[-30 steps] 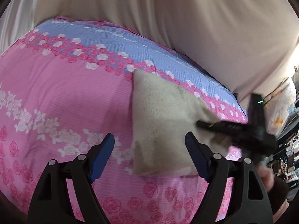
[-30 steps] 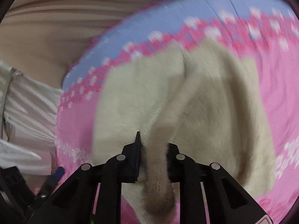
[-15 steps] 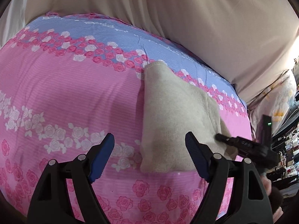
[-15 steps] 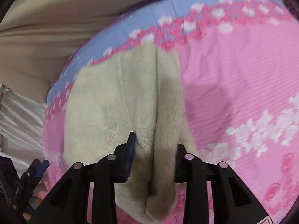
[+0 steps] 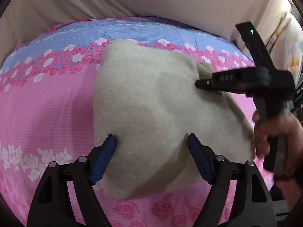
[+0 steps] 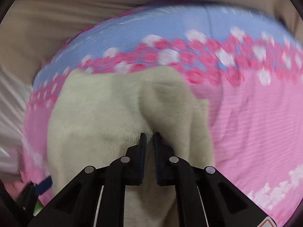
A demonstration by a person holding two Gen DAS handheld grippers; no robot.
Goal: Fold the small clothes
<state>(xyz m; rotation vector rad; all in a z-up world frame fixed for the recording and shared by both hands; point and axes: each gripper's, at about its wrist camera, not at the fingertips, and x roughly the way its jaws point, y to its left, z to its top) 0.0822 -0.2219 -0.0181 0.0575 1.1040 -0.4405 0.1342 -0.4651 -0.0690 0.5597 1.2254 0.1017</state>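
A beige fleecy cloth (image 5: 151,98) lies folded on the pink rose-print bedsheet (image 5: 47,104). My left gripper (image 5: 151,137) hovers open over the cloth's near edge, its blue pads (image 5: 106,155) set wide apart with nothing pressed between them. My right gripper (image 5: 198,83), held by a hand (image 5: 274,132), comes in from the right with its tips at the cloth's raised fold. In the right wrist view that gripper (image 6: 149,135) is shut, with its tips against the bunched ridge of the cloth (image 6: 94,113). I see no cloth gripped between the jaws.
The sheet's blue band (image 5: 132,32) runs along the far side, below a beige drape (image 5: 151,0). A pale flowered pillow (image 5: 291,47) sits at the far right. Part of the left gripper (image 6: 44,185) shows at the lower left of the right wrist view.
The right gripper let go of the thick fold it held, then shut again. The left gripper moved right and down until it stood over the cloth.
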